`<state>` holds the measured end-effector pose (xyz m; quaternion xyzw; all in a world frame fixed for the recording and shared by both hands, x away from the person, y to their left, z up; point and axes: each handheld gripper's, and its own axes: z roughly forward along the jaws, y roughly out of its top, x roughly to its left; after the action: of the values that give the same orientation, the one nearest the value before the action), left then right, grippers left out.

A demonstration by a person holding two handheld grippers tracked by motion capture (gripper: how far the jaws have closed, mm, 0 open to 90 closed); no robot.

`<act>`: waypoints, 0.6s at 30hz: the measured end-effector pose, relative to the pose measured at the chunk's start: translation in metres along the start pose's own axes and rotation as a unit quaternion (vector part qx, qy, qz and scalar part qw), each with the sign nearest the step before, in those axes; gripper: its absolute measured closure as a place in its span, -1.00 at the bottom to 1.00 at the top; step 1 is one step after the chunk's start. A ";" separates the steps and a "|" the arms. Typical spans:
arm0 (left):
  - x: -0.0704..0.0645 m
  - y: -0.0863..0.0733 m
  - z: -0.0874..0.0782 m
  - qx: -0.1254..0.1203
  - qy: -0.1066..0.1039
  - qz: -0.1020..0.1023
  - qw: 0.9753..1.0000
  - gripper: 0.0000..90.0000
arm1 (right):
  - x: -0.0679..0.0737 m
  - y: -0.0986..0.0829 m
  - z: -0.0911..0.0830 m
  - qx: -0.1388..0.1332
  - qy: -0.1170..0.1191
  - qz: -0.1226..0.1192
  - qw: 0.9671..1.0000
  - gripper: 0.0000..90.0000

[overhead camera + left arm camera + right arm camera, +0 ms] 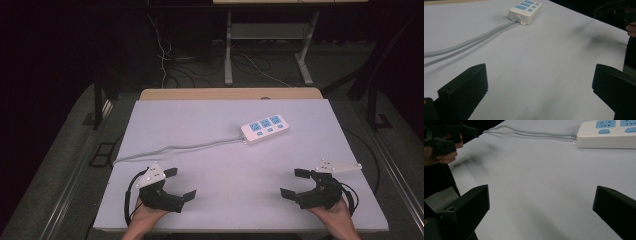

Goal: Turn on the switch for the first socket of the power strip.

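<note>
we've got the left claw [181, 183] and right claw [291, 183] both spread wide and empty, low over the counter [210, 125]. the white power strip [265, 129] lies farther back, cord [175, 148] trailing left.

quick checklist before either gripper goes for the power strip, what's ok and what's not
1. Left gripper open: ok, fingers wide apart.
2. Right gripper open: ok, fingers wide apart.
3. Both grippers hold nothing: ok.
4. Power strip flat on the table, sockets up: ok.
5. Nothing plugged into the strip: ok.
6. Grey cable slack enough for the strip to be moved: cannot tell, it runs off the table's left edge.
</note>
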<state>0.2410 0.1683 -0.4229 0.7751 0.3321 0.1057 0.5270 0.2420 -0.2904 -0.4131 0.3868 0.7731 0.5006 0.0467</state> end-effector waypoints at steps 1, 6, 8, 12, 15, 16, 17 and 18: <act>0.000 0.000 0.000 0.001 -0.001 0.000 1.000 -1.00 | 0.000 0.000 0.000 0.000 0.000 0.000 1.000 -0.99; 0.000 0.000 0.000 0.003 0.000 0.001 1.000 -1.00 | 0.000 0.000 0.000 0.001 0.001 0.000 1.000 -0.99; -0.001 0.000 0.000 0.003 -0.001 0.001 1.000 -1.00 | 0.000 0.000 0.000 0.002 0.002 0.000 1.000 -0.99; 0.000 0.000 0.000 0.003 -0.001 0.001 1.000 -1.00 | 0.000 0.000 0.001 0.005 0.003 0.001 1.000 -0.99; 0.000 0.000 0.000 0.003 -0.001 0.000 1.000 -1.00 | 0.000 -0.001 0.001 0.007 0.004 0.001 1.000 -0.99; 0.000 0.000 0.000 0.003 -0.002 0.001 1.000 -1.00 | 0.000 -0.001 0.001 0.007 0.004 0.001 1.000 -0.99; 0.000 0.000 -0.001 0.002 -0.002 0.001 1.000 -1.00 | 0.000 -0.001 0.002 0.008 0.004 0.002 1.000 -0.99; 0.000 0.000 -0.001 0.002 -0.002 0.001 1.000 -1.00 | 0.000 -0.001 0.002 0.008 0.005 0.002 1.000 -0.99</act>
<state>0.2405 0.1688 -0.4228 0.7766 0.3307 0.1039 0.5260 0.2424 -0.2894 -0.4144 0.3861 0.7767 0.4961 0.0391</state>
